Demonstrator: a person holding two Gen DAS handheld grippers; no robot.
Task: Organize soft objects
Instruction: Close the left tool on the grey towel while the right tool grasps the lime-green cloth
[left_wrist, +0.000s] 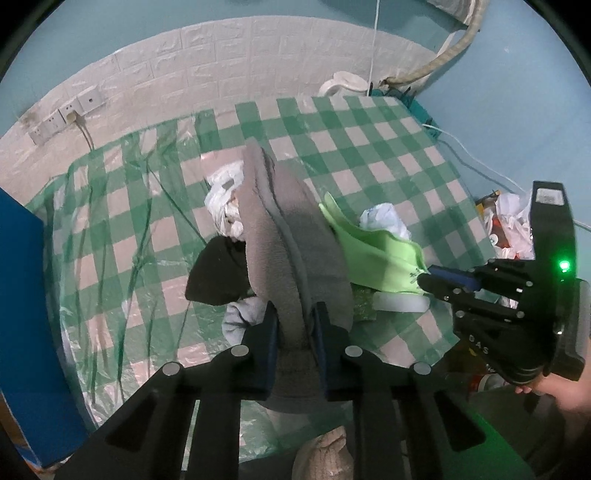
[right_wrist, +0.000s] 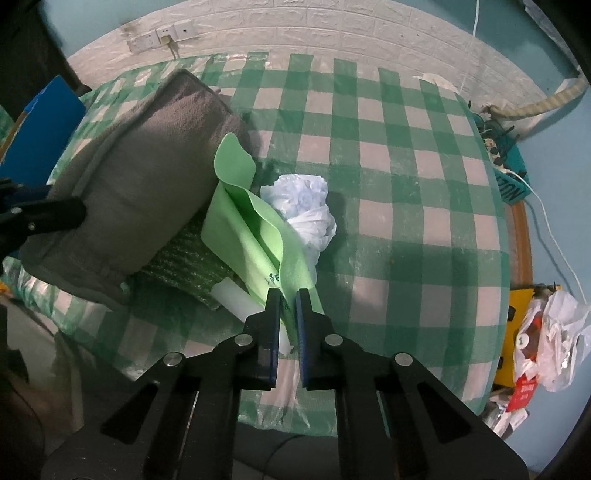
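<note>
A: Soft objects, heaped at frame centre on the checked tablecloth (right_wrist: 406, 155). What has each tool got?

B: The left gripper (left_wrist: 295, 325) is pinched on the near edge of the grey cushion (left_wrist: 291, 236), which stands tilted up from lower centre toward the middle of the left wrist view. The right gripper (right_wrist: 288, 299) is pressed nearly together on a corner of the green cloth (right_wrist: 251, 229), low centre in its own view.

A: How will they handle?

B: My guess is the cushion is light but bulky and squashy; held by one edge it will likely sag and swing, so a bite deep into the padding seems safer. The cloth looks thin and limp, so a corner pinch should do, though it may drag.

A: Drag what?

B: The crumpled plastic bag (right_wrist: 303, 206) touching its right side, and the green sponge (right_wrist: 184, 266) and white block (right_wrist: 232, 295) partly under cushion and cloth. A black cloth (left_wrist: 218, 273) lies left of the cushion in the left view.
</note>
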